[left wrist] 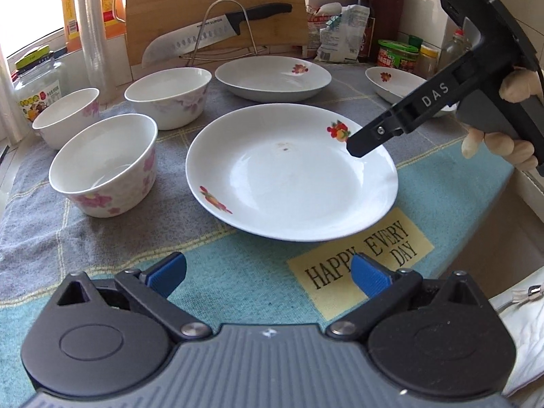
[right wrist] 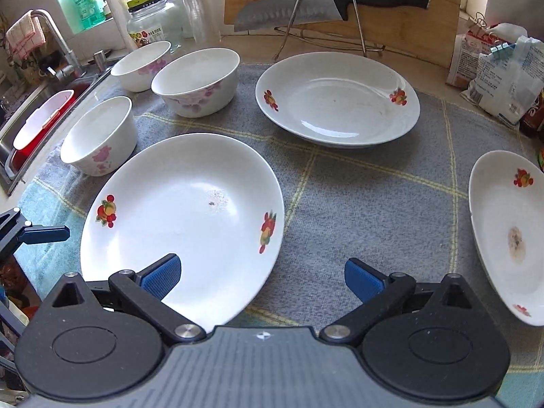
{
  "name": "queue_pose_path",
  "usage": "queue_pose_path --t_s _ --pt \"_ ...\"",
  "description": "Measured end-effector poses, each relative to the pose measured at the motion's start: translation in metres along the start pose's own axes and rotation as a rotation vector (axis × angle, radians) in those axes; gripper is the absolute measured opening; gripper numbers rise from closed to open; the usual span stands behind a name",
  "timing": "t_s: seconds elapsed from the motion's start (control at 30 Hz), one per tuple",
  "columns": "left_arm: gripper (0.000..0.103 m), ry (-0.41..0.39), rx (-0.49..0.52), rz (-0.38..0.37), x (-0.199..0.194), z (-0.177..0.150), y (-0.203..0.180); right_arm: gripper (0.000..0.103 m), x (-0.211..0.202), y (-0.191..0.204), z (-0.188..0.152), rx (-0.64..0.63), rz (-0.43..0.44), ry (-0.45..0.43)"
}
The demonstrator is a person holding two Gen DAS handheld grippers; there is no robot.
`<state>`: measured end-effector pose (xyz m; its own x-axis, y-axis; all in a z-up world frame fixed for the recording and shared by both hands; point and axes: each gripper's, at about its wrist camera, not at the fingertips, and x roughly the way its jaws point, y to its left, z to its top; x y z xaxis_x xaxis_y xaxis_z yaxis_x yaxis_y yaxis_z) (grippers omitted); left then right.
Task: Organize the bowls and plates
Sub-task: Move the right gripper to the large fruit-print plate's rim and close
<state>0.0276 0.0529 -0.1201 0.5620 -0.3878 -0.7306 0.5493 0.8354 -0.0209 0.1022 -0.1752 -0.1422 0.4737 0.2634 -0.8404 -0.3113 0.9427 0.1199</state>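
Three white plates with fruit prints lie on the checked cloth: a near plate (left wrist: 292, 173) (right wrist: 183, 224), a far plate (left wrist: 272, 76) (right wrist: 336, 102) and a stained plate at the right (left wrist: 391, 83) (right wrist: 506, 238). Three flowered bowls stand at the left: near (left wrist: 102, 166) (right wrist: 98, 136), middle (left wrist: 168, 97) (right wrist: 195, 81) and far (left wrist: 64, 115) (right wrist: 141, 64). My left gripper (left wrist: 268, 273) is open just short of the near plate's front rim. My right gripper (right wrist: 261, 277) (left wrist: 360, 142) is open, its left finger above that plate's right rim, holding nothing.
A wire rack with a large knife (left wrist: 204, 34) (right wrist: 326, 6) stands before a wooden cutting board (left wrist: 217, 6) at the back. Jars, bottles and bags (left wrist: 340, 34) line the back right. A glass jar (right wrist: 149, 23) and the sink (right wrist: 37, 119) lie to the left.
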Motion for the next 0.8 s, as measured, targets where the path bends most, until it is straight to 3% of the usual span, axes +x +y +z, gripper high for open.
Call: queue_pose_path --t_s 0.47,0.6,0.7,0.8 --pt "0.102 -0.027 0.057 -0.094 0.024 0.003 0.003 0.103 -0.014 0.008 -0.019 0.057 -0.032 -0.006" --pt "0.102 -0.046 0.074 -0.098 0.029 0.006 0.002 0.103 -0.018 0.01 -0.024 0.045 -0.009 -0.014" --pt "0.103 -0.067 0.143 -0.085 0.032 0.003 -0.003 0.103 -0.014 0.01 -0.023 0.001 0.026 -0.012" --pt "0.103 -0.08 0.124 -0.081 0.033 0.003 -0.002 0.103 -0.005 0.007 -0.018 -0.025 0.068 0.002"
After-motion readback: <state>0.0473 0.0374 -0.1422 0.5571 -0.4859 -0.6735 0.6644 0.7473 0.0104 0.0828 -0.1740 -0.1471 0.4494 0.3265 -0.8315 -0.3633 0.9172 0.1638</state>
